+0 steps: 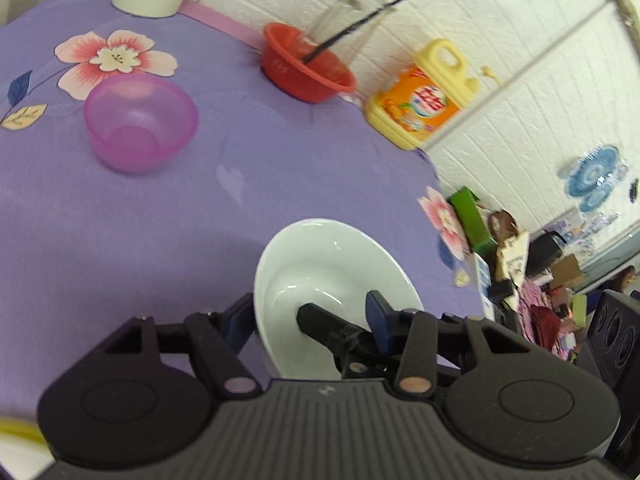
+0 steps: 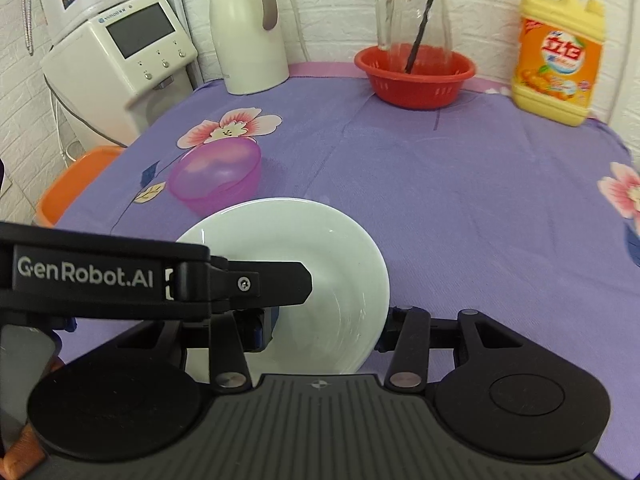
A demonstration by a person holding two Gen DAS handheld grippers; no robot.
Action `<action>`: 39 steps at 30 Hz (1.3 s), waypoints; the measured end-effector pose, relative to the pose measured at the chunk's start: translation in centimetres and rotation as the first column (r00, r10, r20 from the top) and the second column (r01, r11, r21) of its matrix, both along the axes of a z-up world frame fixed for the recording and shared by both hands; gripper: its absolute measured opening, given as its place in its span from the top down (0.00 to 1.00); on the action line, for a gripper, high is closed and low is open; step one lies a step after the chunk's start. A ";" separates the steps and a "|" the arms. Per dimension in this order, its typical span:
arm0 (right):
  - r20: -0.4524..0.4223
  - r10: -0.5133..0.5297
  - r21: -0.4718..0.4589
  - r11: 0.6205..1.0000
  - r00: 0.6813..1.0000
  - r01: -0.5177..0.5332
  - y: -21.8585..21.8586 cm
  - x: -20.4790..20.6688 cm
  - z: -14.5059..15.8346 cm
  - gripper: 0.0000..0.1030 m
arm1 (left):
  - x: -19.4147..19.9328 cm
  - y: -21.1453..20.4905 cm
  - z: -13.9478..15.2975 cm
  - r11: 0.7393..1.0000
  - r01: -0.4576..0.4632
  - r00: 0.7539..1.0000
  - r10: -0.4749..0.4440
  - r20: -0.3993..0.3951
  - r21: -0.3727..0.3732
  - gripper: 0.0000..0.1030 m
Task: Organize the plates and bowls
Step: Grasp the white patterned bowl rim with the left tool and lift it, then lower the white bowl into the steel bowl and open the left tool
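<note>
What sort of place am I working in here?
Likely a home kitchen corner: a cloth-covered table against a brick-pattern wall, with a dish soap jug, a thermos kettle and a countertop water dispenser.

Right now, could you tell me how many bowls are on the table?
2: a purple bowl beside the flower print on the left, and a white bowl nearest the cameras. The red item by the wall is a basket. None seem hidden.

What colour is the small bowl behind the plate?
Translucent pink-purple bowl, clearest in the left wrist view.
</note>
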State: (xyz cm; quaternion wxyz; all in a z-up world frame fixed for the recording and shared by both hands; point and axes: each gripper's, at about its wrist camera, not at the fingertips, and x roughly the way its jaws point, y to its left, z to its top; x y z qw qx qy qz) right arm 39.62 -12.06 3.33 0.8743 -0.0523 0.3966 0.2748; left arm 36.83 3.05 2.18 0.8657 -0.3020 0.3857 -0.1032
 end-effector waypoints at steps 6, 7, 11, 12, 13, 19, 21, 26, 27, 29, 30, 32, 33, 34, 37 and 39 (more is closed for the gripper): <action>0.056 -0.053 -0.030 0.998 0.997 0.055 -3.9 -8.4 1.9 0.23 | -7.4 -5.0 1.6 0.997 0.076 0.997 -0.076 0.032 0.019 0.53; 0.063 -0.061 -0.036 0.997 0.996 0.064 -4.5 -9.7 2.0 0.23 | -8.5 -5.8 1.7 0.996 0.087 0.995 -0.088 0.037 0.027 0.53; 0.067 -0.105 -0.036 0.994 0.992 0.107 -6.8 -13.8 1.5 0.23 | -11.7 -7.9 0.7 0.989 0.145 0.989 -0.146 0.022 0.032 0.53; 0.062 -0.113 -0.036 0.993 0.992 0.115 -7.3 -14.7 1.2 0.23 | -12.2 -8.3 0.4 0.987 0.155 0.988 -0.156 0.015 0.034 0.53; 0.056 -0.118 -0.037 0.992 0.991 0.120 -7.7 -15.4 0.8 0.23 | -12.8 -8.7 0.0 0.985 0.166 0.986 -0.167 0.010 0.040 0.52; 0.002 -0.136 -0.026 0.990 0.991 0.136 -9.0 -17.0 -1.7 0.23 | -14.0 -9.8 -2.5 0.979 0.194 0.981 -0.193 -0.036 0.062 0.51; -0.014 -0.135 -0.022 0.991 0.991 0.134 -9.2 -17.2 -2.4 0.23 | -13.9 -10.0 -3.0 0.976 0.204 0.979 -0.201 -0.043 0.070 0.50; -0.018 -0.131 -0.020 0.991 0.991 0.131 -9.6 -17.4 -3.1 0.25 | -13.6 -10.6 -2.9 0.959 0.258 0.966 -0.256 -0.033 0.120 0.36; -0.016 -0.131 -0.018 0.991 0.991 0.131 -9.8 -17.5 -3.1 0.25 | -13.5 -10.6 -2.8 0.955 0.267 0.964 -0.265 -0.036 0.128 0.20; 0.002 -0.136 -0.017 0.991 0.991 0.136 -10.1 -17.8 -2.7 0.23 | -14.0 -10.3 -1.9 0.954 0.261 0.965 -0.263 -0.007 0.148 0.09; 0.025 -0.146 -0.026 0.989 0.989 0.147 -10.3 -18.1 -2.4 0.22 | -14.1 -10.2 -1.4 0.950 0.261 0.964 -0.266 0.005 0.169 0.07; 0.047 -0.151 -0.014 0.988 0.987 0.152 -11.0 -18.4 -1.7 0.22 | -14.2 -9.8 -0.2 0.945 0.262 0.961 -0.273 0.033 0.197 0.06; 0.047 -0.160 0.000 0.987 0.986 0.161 -11.5 -18.4 -1.4 0.19 | -14.3 -9.4 0.3 0.945 0.261 0.960 -0.275 0.048 0.198 0.06; 0.054 -0.174 0.002 0.985 0.983 0.174 -11.8 -18.5 -1.1 0.17 | -14.4 -9.0 1.0 0.946 0.255 0.960 -0.273 0.066 0.201 0.06; 0.081 -0.203 0.011 0.979 0.976 0.203 -12.6 -18.5 -0.4 0.13 | -14.6 -7.8 3.0 0.940 0.209 0.960 -0.250 0.128 0.271 0.04; 0.075 -0.212 0.032 0.977 0.974 0.210 -12.9 -18.1 0.0 0.10 | -14.5 -6.7 3.9 0.934 0.176 0.961 -0.232 0.152 0.311 0.03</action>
